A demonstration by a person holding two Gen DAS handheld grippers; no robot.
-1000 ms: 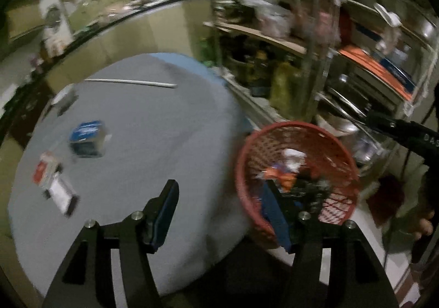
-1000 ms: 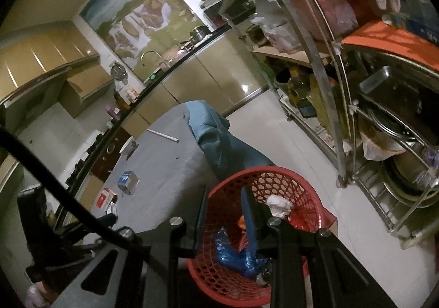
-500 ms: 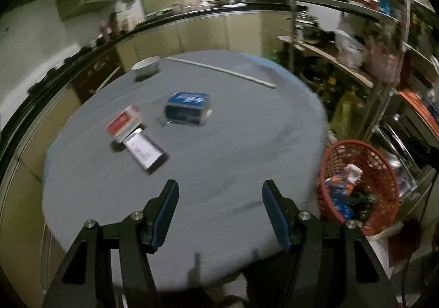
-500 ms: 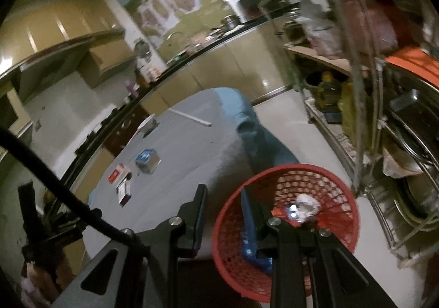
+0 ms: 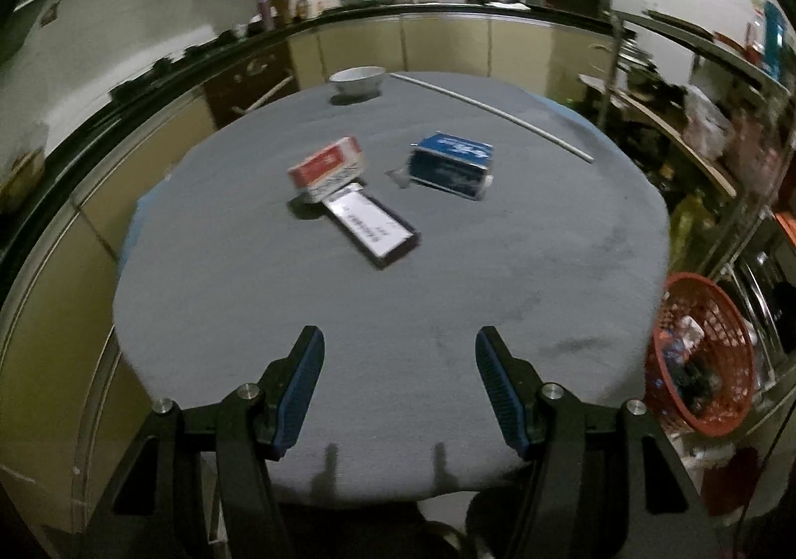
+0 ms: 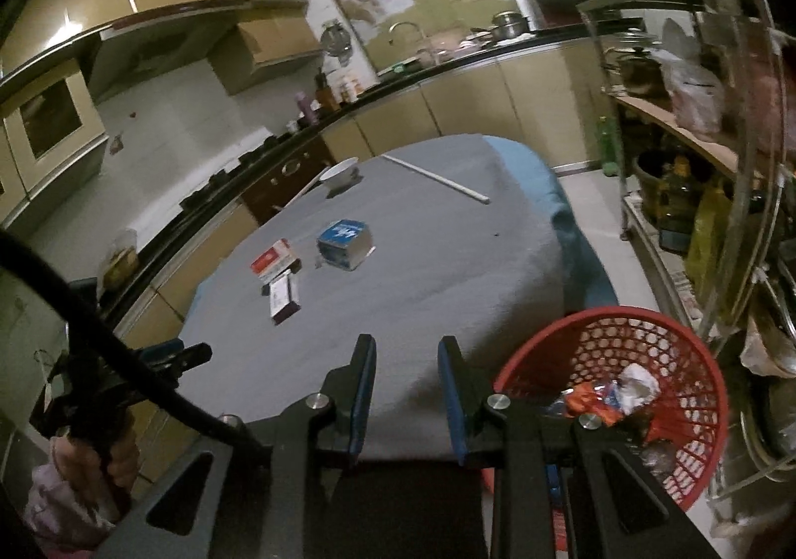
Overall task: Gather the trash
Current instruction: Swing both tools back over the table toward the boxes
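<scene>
**Three boxes on the table, basket waiting on the floor**

Here's the trash: a red and white box sits near the middle of the round grey table, and right up against its near side lies a long dark box with a white label, angled toward the camera. Just beside them, to the right in the left wrist view, there's a blue box with a crumpled bit of wrapper at its left end. All three are on the cloth, none of them touched by either tool.

Down off the table's right edge stands the red mesh basket, on the floor, and it already has scraps in it: something white and crumpled, something orange, darker bits underneath.

The left gripper hangs over the near rim of the table, blue-padded fingers spread apart, nothing between them, well short of the boxes. The right gripper is above the table edge too, just left of the basket in its own view, jaws drawn in to a narrow gap and empty.

Further out: a white bowl at the far side of the table, a thin white rod lying across the far right of the cloth. Behind that, the kitchen counter with pots and bottles, and a metal rack crowded with bags and containers along the right
</scene>
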